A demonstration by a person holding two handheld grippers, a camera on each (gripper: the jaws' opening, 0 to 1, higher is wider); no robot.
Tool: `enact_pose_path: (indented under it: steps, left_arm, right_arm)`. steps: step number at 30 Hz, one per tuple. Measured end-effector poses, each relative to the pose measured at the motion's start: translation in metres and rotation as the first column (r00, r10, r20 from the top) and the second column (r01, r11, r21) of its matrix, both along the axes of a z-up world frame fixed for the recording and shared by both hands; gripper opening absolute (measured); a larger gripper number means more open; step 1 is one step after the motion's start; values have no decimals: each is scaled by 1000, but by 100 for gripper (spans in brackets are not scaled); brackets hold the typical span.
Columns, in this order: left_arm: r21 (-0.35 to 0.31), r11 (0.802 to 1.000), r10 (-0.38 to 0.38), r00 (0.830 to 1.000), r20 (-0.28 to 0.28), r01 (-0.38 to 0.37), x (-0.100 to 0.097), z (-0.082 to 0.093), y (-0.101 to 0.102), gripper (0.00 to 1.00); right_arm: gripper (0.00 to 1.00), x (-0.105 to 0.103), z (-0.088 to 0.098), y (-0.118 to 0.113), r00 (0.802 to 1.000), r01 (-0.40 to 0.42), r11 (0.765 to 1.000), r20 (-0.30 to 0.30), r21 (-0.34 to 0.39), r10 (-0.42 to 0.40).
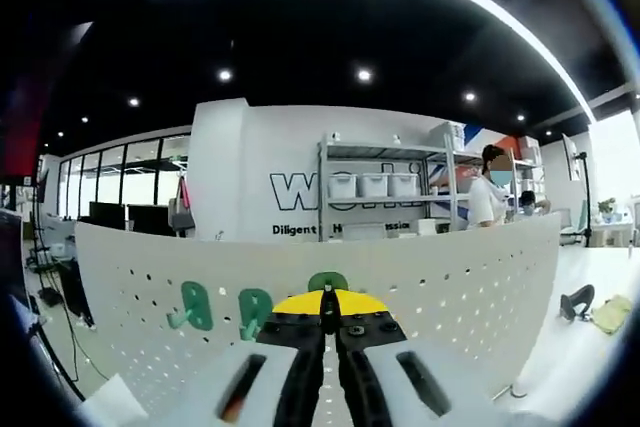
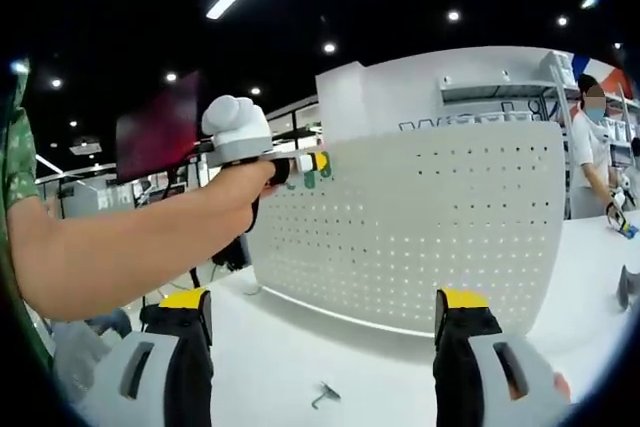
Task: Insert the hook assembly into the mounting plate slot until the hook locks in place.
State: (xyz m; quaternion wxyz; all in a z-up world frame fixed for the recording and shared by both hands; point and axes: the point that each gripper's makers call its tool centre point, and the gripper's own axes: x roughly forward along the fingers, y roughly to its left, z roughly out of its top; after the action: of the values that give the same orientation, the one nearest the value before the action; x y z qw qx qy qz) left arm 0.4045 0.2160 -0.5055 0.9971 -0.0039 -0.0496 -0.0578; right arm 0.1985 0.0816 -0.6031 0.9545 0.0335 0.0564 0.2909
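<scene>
Left gripper (image 1: pixel 330 322): jaws clamped on green hook (image 1: pixel 328 281) at pegboard (image 1: pixel 450 287).
Right gripper (image 2: pixel 325 347): jaws apart, idle.
Technique: push hook square into hole until seated.

Rig appearance: two handheld two-jaw grippers, one bare forearm.

Left gripper (image 1: pixel 330 319): pale grey body, black jaws, yellow cap at 12 o'clock, dark screws, two slanted slots at 5 and 7. Right gripper (image 2: pixel 325 319): black fingers (image 2: pixel 185 347), yellow tips, grey housings with slots. Person's arm (image 2: pixel 120 237) at 9 o'clock; green patterned sleeve (image 2: pixel 14 167).
</scene>
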Motion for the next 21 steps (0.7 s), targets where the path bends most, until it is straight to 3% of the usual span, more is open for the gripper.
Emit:
enact_pose_path:
  steps: [5,6,21]
  left_arm:
    - [12,1000,7,1000,0,-7,4,0,0,2]
    - [45,999,15,1000,7,-15,4,1,0,2]
    - [70,997,24,1000,6,-25,9,-1,-1,2]
  right_arm:
    - [94,2,-3,-3,1000,-1,1000,-6,2,1]
    - [94,2,-3,-4,1000,-1,1000,-7,2,1]
    - [92,5,-10,-5,1000,-11,1000,-25,6,11]
